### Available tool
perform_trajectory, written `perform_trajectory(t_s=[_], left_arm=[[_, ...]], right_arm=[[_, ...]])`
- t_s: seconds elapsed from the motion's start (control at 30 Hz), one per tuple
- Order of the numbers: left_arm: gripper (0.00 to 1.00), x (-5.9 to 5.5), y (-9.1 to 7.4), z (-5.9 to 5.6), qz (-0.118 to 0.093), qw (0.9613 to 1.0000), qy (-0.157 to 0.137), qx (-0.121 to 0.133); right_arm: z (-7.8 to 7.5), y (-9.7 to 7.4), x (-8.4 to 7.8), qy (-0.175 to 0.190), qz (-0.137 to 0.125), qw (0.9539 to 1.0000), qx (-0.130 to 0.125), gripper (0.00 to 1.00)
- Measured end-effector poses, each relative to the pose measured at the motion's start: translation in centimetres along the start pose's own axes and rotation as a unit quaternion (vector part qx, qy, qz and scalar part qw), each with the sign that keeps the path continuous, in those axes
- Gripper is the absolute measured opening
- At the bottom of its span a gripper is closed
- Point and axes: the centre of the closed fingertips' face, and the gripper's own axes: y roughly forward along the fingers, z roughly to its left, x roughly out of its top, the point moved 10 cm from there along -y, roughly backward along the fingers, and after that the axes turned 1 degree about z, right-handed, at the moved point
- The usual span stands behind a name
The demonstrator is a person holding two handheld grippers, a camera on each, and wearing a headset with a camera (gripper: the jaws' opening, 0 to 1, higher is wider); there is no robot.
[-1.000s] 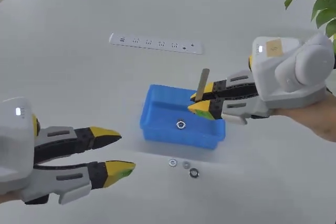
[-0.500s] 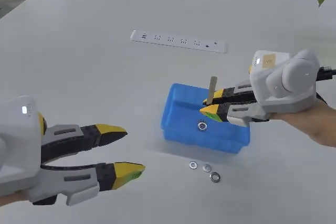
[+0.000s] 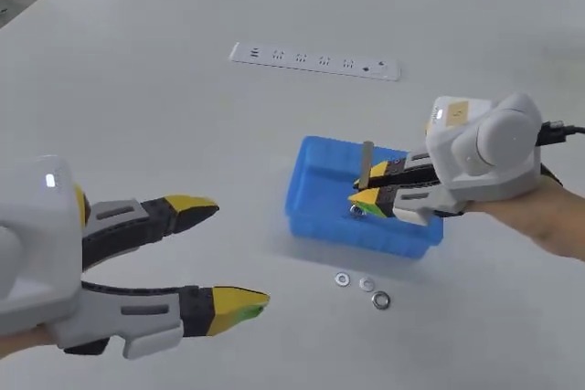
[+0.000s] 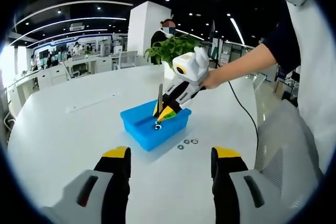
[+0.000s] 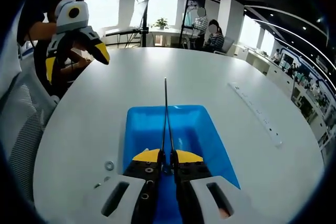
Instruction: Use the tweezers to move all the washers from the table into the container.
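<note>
Washers (image 3: 366,285): three are being left on the desk (image 3: 183,89) at lower centre, one inside the blue container (image 3: 320,226). Tweezers (image 3: 366,160) are being gripped by the right tool (image 3: 361,200), being lowered over it; left tool (image 3: 239,253) being held open.

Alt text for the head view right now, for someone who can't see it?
The right gripper, shut on tweezers, hangs over a blue container holding one washer. Three washers lie on the white table just outside it; the left gripper is open.
</note>
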Motion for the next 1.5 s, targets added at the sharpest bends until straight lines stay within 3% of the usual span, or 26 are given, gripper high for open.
perform_trajectory(t_s=[0.37,0.6,0.77,0.9,1.03,1.13,1.17,1.33,1.5], left_arm=[[0.68,0.2,-0.2,-0.1,0.003,1.0000,-0.004,0.000],[0.68,0.3,-0.3,0.0,0.006,1.0000,-0.001,0.004],[0.66,1.6,0.8,0.9,-0.003,0.9999,0.014,-0.001],[0.65,3.4,2.8,2.3,-0.013,0.9993,0.033,-0.013],[0.62,6.4,5.7,2.7,-0.030,0.9953,0.071,-0.059],[0.62,7.7,7.6,2.5,-0.019,0.9897,0.100,-0.101],[0.61,8.1,8.3,2.5,-0.012,0.9872,0.117,-0.108],[0.48,9.4,9.9,2.6,-0.009,0.9804,0.145,-0.133],[0.32,9.7,10.3,2.6,-0.004,0.9771,0.150,-0.151]], right_arm=[[-0.1,0.3,-0.5,0.016,-0.008,0.9998,-0.003,0.10],[0.1,-0.3,0.0,0.010,-0.011,0.9999,-0.006,0.10],[0.5,-0.9,0.8,-0.004,-0.016,0.9998,-0.006,0.08],[0.9,-1.2,1.5,-0.006,-0.025,0.9997,0.004,0.08],[1.2,-1.5,2.2,-0.022,-0.025,0.9994,0.006,0.08],[1.6,-1.6,2.5,-0.027,-0.030,0.9991,0.015,0.08],[1.7,-1.6,2.5,-0.041,-0.021,0.9988,0.016,0.08],[1.9,-1.9,2.7,-0.054,-0.015,0.9983,0.019,0.08],[1.9,-2.2,2.7,-0.060,-0.015,0.9979,0.020,0.08]])
